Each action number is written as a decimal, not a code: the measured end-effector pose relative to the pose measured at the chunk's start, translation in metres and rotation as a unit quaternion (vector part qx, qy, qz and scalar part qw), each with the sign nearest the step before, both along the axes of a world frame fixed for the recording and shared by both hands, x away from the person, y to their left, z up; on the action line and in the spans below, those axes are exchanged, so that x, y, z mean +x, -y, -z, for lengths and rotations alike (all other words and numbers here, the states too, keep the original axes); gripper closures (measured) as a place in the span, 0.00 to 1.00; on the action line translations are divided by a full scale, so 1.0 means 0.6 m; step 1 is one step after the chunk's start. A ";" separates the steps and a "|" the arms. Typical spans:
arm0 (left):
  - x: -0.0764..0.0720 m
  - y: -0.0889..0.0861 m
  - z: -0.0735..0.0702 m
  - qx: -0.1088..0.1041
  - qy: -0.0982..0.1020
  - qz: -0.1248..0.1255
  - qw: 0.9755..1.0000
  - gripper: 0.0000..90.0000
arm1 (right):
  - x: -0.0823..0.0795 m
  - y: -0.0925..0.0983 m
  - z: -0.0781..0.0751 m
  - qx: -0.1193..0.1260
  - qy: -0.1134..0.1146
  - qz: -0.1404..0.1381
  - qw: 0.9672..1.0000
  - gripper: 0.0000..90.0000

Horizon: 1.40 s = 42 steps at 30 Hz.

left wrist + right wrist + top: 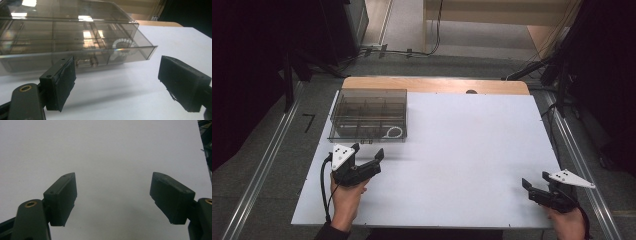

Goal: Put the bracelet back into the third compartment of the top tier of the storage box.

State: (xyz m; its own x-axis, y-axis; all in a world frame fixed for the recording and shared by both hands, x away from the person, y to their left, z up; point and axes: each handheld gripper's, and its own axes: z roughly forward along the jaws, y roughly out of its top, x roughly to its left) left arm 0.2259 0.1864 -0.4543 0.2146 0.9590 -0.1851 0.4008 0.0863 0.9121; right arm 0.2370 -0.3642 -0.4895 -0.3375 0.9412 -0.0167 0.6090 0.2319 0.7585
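Observation:
A clear smoky plastic organizer box with several compartments stands shut at the table's far left. A white ring-shaped item lies in its front right compartment, also visible through the box wall in the left gripper view. My left gripper hovers just in front of the box, open, with nothing between its pads. My right gripper is held near the table's front right corner, open and empty over the bare white surface.
The white table top has a wooden strip along its far edge. Metal rails run on both sides of the table, and cables and dark stands lie on the floor behind it.

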 end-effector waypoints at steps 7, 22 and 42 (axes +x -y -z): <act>-0.018 -0.018 0.009 0.002 -0.009 -0.006 1.000 0.16 | 0.000 0.000 0.000 0.000 0.000 0.001 1.000 0.22; -0.049 -0.038 0.025 0.012 -0.023 -0.010 1.000 0.16 | 0.000 -0.001 0.000 -0.003 -0.002 -0.002 1.000 0.22; -0.081 -0.054 0.035 0.021 -0.034 -0.011 0.999 0.16 | -0.001 -0.001 0.000 -0.004 -0.003 -0.001 1.000 0.22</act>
